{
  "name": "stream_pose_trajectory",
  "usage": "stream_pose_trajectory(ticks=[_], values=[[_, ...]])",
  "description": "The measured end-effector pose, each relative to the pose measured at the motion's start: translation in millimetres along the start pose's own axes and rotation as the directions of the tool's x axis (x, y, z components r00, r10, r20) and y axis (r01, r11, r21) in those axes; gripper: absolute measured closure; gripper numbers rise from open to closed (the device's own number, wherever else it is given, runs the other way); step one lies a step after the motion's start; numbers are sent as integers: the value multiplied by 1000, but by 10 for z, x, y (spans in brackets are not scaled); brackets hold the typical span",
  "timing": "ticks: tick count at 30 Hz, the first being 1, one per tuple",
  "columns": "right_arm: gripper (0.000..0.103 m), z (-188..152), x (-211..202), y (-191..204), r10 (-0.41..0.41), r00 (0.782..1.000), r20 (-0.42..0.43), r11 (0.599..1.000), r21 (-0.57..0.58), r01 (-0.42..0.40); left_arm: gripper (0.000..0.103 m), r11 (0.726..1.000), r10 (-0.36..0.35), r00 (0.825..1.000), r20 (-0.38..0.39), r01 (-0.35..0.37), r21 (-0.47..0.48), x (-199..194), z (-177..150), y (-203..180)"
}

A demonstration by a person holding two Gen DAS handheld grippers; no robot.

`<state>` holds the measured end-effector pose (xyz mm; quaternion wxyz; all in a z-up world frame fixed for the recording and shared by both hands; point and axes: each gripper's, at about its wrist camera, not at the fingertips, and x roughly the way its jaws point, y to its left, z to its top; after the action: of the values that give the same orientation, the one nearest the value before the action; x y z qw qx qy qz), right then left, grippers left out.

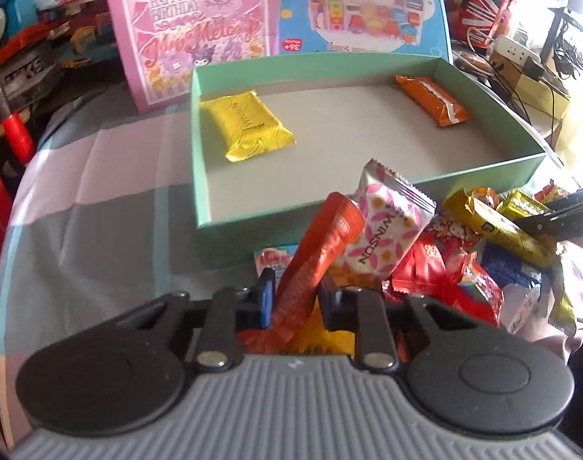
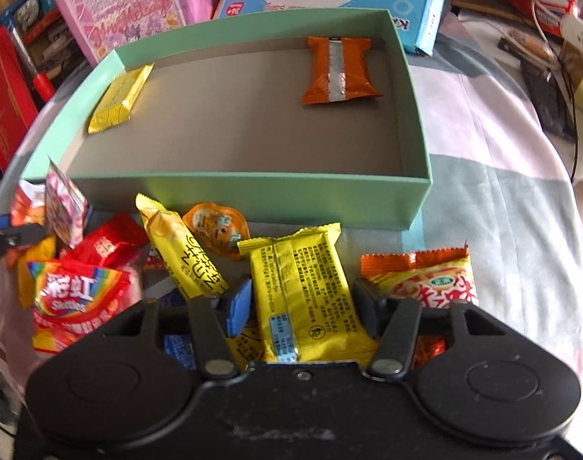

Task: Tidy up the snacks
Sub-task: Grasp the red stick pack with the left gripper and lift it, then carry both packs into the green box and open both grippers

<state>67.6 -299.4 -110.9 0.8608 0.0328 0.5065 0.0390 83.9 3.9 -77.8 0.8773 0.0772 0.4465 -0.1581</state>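
Note:
A mint-green open box (image 1: 199,145) (image 2: 253,195) lies on the table. Inside it are a yellow packet (image 1: 249,124) (image 2: 119,96) at the left and an orange packet (image 1: 433,101) (image 2: 339,71) at the far right. My left gripper (image 1: 296,299) is shut on an orange-red ribbed packet (image 1: 322,245) that stands up in front of the box. A pink-and-white flowered packet (image 1: 383,230) leans against it. My right gripper (image 2: 301,306) hangs over the snack pile. A yellow packet (image 2: 303,280) lies printed side up between its open fingers, close to both pads.
Loose snacks crowd the box's near side: a rainbow candy bag (image 2: 69,291), a long yellow bar (image 2: 184,253), a jelly cup (image 2: 216,230), an orange noodle packet (image 2: 425,280). A pink birthday bag (image 1: 192,19) and a blue toy box (image 1: 364,15) stand behind the green box. Clutter surrounds the table.

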Motion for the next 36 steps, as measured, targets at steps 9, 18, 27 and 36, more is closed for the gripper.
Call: stream_pose_trajectory(ticks=[9,18,27,36], values=[[53,9,35,14,-9,1000,12,1000,-17,9,79,996,89,996,-8,-89,-8,208,5,-14],[55,6,-101,-69,18,999,34,999,28,-19,89,990,111,994,-17,-113,-83,-78,30,36],[55,6,-460,-215,85,992,92,993,72,-92,89,989,93,996,6,-92,-114,-442,104,-19],[55,381,-672,-298,149,976,162,980,110,-168,89,995,1,998,59,6,-103,-570,633,-138]])
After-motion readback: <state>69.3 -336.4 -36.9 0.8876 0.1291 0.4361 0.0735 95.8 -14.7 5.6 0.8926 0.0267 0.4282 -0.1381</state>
